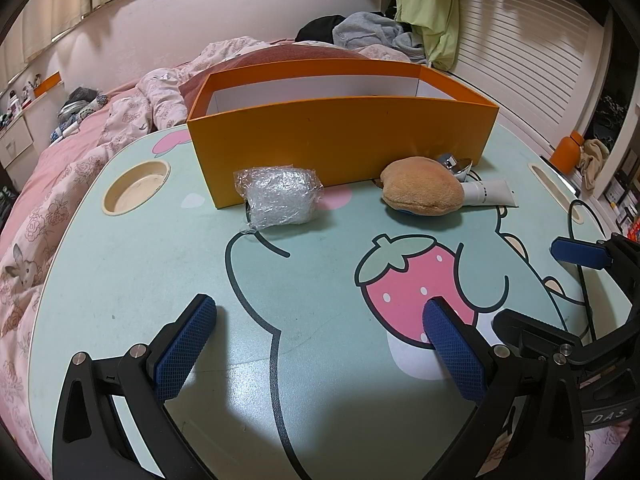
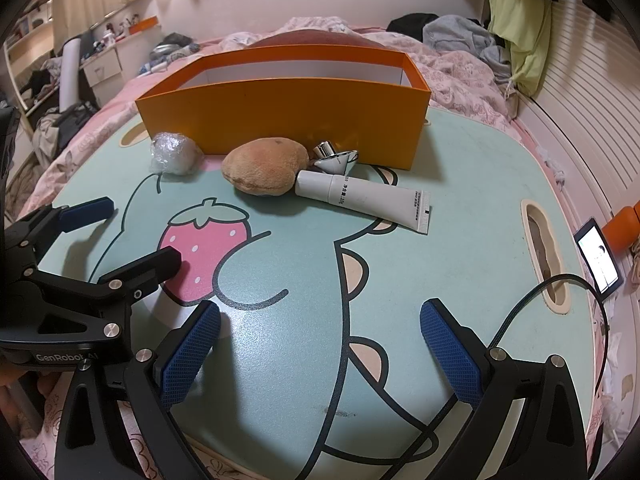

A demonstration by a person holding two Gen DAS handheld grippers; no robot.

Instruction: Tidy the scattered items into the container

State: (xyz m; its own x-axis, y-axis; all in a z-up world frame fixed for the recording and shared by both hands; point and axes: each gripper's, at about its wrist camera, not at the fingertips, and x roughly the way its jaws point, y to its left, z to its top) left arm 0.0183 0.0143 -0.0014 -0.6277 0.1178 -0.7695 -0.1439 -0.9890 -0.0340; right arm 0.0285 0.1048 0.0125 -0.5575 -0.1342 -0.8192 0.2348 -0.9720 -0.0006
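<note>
Nearest the cameras, both tongs hover over the near part of a mint-green lap table [image 2: 460, 184] printed with a strawberry cartoon. The left gripper [image 1: 320, 312] has its blue-padded fingers spread wide with nothing between them, and the right gripper [image 2: 320, 316] is likewise spread and empty; each shows at the edge of the other's view, so they sit side by side. A black cable [image 2: 568, 292] trails across the table's right side past an oval slot.

Farther on, the scattered items lie in a loose row just in front of the box. At the left, a wad of clear plastic wrap [image 1: 280, 196] rests against the box's front wall. To its right sits a tan plush toy [image 2: 264, 168], and touching its right side lies a white tube [image 2: 360, 196] (printed text too small to read). Just behind those two is a shiny metal piece [image 2: 334, 156].

Beyond them stands the orange cardboard box [image 2: 288, 120], open-topped with a white lining. Past the table is a pink floral bedspread [image 1: 60, 196] with heaped clothes.
</note>
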